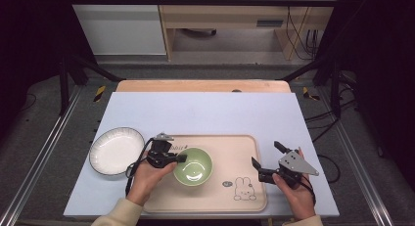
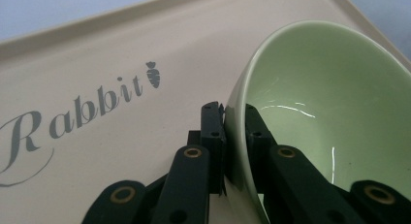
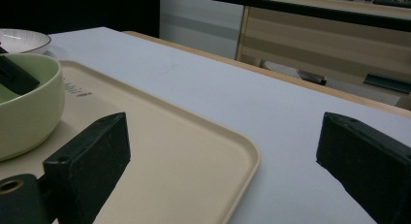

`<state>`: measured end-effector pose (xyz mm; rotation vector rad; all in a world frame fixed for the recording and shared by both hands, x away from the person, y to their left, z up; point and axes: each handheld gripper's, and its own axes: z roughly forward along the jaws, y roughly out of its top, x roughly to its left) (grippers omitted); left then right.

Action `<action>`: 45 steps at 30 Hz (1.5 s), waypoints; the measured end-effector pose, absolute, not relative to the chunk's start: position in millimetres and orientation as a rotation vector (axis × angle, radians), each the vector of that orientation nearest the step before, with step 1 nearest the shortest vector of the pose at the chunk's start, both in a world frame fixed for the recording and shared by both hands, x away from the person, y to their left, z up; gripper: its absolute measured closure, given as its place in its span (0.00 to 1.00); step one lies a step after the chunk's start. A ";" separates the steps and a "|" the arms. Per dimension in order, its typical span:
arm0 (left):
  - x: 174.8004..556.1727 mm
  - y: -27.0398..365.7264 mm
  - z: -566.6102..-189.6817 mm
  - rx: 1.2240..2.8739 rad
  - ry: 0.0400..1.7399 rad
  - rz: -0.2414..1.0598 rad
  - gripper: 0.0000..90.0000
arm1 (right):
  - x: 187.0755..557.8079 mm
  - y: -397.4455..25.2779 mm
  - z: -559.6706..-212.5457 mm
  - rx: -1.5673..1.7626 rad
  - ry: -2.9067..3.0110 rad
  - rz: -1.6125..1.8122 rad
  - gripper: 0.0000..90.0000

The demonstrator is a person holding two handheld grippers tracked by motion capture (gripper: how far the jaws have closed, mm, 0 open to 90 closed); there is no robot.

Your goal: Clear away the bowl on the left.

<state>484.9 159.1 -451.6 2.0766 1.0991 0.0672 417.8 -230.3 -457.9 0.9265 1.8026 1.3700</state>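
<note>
Plate point(image 1: 116, 150) sits at 9 o'clock off the tray point(image 1: 244, 196), on bare tabletop point(image 1: 205, 113), just beside the tray's left rim, apart from the bowl. Left claw point(image 1: 179, 158) is clamped on the bowl point(image 1: 194, 166) at the rim's 9 o'clock: one jaw outside the wall, one inside, as the left gripper view shows. Bowl point(image 2: 329, 103) sits left of centre on the tray, just below the "Rabbit" print point(image 2: 72, 117). Judgement: step in hand is lifting the bowl off the tray, likely toward the plate. A one-sided rim pinch will let the bowl swing, so lift straight up, keep the wrist level, go slow; glazed wall looks slick, so hold squeeze firm. Clear the raised tray lip at 9 o'clock before going sideways. Room: plate is close, short travel; the 12 o'clock half of the tabletop is open. Right claw point(image 1: 266, 160) has jaws wide apart, holding nothing, above the tray's right edge at 3 o'clock, well clear of the bowl; it could steady the tray point(image 3: 194, 156) if it slides.
</note>
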 end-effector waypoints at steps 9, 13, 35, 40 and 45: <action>486.2 156.2 -452.0 2.089 1.103 0.075 0.92 | 418.9 -231.0 -459.3 0.935 1.803 1.370 0.06; 486.3 156.5 -452.2 2.090 1.103 0.073 0.92 | 419.4 -233.5 -459.6 0.951 1.793 1.374 0.06; 487.8 150.0 -450.5 2.130 1.062 0.137 0.91 | 417.8 -236.6 -457.8 0.947 1.781 1.385 0.06; 487.4 147.5 -447.6 2.143 1.027 0.182 0.89 | 417.0 -237.3 -457.5 0.943 1.779 1.384 0.06; 483.6 149.8 -444.2 2.127 1.014 0.217 0.82 | 414.5 -235.9 -455.1 0.936 1.775 1.382 0.06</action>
